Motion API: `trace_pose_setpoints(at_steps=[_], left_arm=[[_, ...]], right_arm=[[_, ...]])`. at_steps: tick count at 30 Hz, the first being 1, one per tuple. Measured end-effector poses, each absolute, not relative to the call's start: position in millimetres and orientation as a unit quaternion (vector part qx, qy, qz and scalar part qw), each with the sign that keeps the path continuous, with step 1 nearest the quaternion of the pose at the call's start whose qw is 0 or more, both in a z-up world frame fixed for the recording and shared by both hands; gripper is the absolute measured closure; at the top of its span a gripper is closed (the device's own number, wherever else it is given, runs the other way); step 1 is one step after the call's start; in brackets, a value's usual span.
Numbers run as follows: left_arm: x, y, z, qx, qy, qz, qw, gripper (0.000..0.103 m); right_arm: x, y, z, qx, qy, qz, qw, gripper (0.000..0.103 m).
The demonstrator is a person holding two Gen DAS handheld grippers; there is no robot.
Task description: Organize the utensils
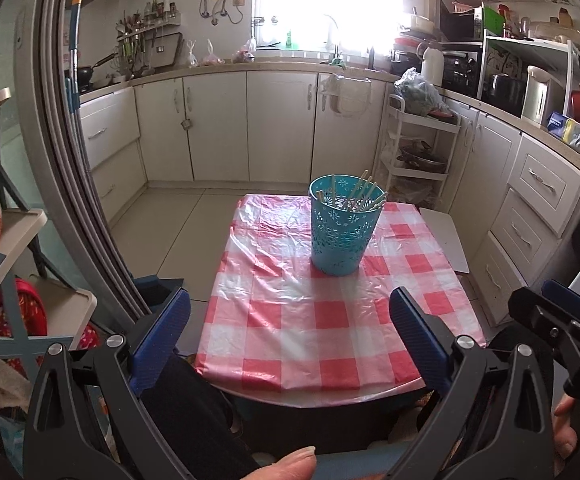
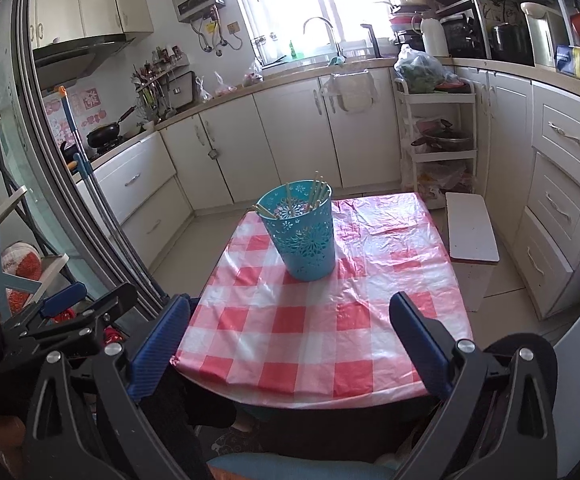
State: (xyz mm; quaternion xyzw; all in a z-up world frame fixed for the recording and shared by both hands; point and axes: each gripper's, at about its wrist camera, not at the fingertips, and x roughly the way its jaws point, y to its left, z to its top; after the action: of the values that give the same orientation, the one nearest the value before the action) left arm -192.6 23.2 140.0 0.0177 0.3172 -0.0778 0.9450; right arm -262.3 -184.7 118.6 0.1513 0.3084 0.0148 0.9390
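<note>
A teal perforated utensil holder [image 1: 344, 229] stands upright at the far part of a small table with a red-and-white checked cloth [image 1: 322, 320]. Several pale chopsticks [image 1: 360, 192] lean inside it. In the right wrist view the same holder [image 2: 304, 236] stands far left on the cloth [image 2: 330, 320], chopsticks [image 2: 316, 194] poking above its rim. My left gripper [image 1: 290, 320] hangs open over the table's near edge, nothing between its blue pads. My right gripper [image 2: 290, 324] is also wide open and empty, well back from the holder.
White kitchen cabinets [image 1: 250, 124] line the back and right walls. A white rolling cart [image 1: 418, 148] and a small white stool [image 2: 470, 228] stand to the right of the table. A sliding door frame [image 1: 70, 160] and shelves sit at left. A thumb [image 1: 286, 464] shows at the bottom.
</note>
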Motion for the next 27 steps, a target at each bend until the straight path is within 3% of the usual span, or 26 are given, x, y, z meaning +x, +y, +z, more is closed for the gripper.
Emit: trace_pose_setpoints(at_steps=[11,27], left_arm=[[-247,35,149,0.035,0.298,-0.035,0.953,0.007],[-261,37,167,0.027,0.274,-0.024,0.961,0.007]], right_arm=[[-304,-158,125,0.121,0.287,0.020,0.950,0.007],[-323,-151,138,0.105,0.256,0.022,0.961,0.007]])
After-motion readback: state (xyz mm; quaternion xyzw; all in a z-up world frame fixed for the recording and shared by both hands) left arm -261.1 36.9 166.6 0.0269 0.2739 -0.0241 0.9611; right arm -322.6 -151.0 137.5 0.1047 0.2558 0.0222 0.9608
